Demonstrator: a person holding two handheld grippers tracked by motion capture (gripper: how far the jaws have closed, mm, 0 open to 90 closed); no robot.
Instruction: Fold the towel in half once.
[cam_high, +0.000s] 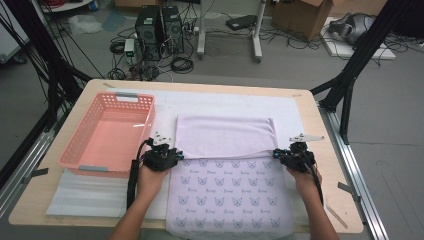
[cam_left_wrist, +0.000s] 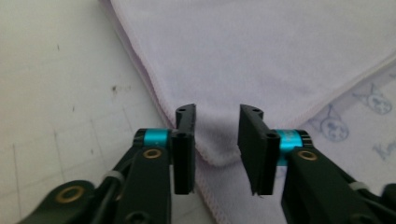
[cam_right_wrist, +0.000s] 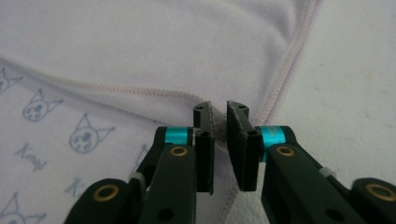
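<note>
Grey floor (cam_high: 390, 100), tangled cables (cam_high: 180, 64), computer towers (cam_high: 159, 30), cardboard box (cam_high: 302, 15)

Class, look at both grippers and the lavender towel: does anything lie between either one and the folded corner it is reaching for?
Nothing visible does. The left gripper has the towel corner between its open jaws; the right gripper is nearly closed around the other corner.

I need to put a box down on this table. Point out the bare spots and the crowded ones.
Free: the white mat right of the folded towel, the mat strip behind the towel, and the near left corner below the pink basket. The basket itself is empty. Crowded: the towel's fold line, with the left gripper and right gripper at its corners.
</note>
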